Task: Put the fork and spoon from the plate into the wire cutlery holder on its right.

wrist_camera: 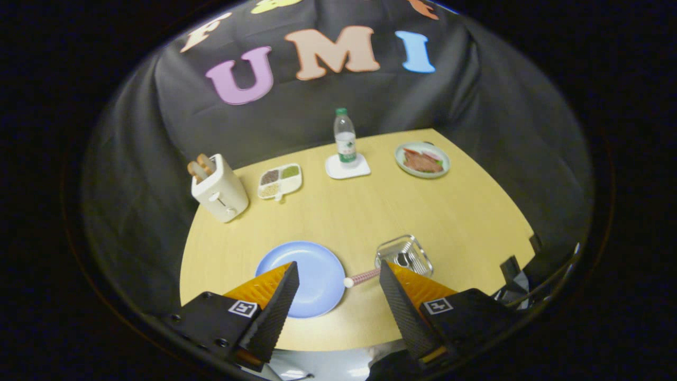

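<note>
Above the table [465, 222], gripper [338, 272] spread wide and holding nothing, bare blue plate [312, 275] between its fingers, checked utensil handle [362, 277] jutting from wire holder [404, 254] beside right finger.

Your gripper [338, 275]: two wedge-shaped fingers [277, 312], broad at base, tapering to narrow tips. Inner faces carry fine ribbed texture; outer faces smooth and sloped. Each finger seats in blocky dark mount. Square black-and-white marker tag on top of each mount, one per side. Small round screw heads dot left mount's upper face. Fingers stand wide apart, nothing pressed between them. Your hand and sleeve can't be made out.
</note>
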Demonstrator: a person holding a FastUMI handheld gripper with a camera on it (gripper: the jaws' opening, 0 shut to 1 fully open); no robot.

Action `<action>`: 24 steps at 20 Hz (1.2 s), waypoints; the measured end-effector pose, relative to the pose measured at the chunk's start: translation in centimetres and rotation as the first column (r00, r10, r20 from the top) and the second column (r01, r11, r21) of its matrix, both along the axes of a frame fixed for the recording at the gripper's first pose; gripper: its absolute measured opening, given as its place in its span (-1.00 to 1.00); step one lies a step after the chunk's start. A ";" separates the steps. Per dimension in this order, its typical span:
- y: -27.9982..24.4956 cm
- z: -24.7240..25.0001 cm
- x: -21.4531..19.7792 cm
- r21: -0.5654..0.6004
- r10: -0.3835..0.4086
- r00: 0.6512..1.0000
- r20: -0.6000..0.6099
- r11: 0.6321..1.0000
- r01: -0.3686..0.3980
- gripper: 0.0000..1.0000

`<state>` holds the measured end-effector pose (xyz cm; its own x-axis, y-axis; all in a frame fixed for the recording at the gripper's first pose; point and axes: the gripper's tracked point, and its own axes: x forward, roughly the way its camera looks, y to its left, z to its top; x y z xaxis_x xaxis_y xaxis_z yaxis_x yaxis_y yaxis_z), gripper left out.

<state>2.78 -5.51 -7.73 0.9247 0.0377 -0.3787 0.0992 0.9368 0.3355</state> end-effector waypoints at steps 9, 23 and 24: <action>3.0 9.3 1.7 -0.161 0.140 0.826 0.546 0.985 -0.060 0.93; -2.5 13.3 -0.7 -0.197 -0.002 0.700 0.714 0.959 0.204 0.93; -2.8 13.2 -0.7 -0.190 -0.018 0.705 0.709 0.958 0.216 0.93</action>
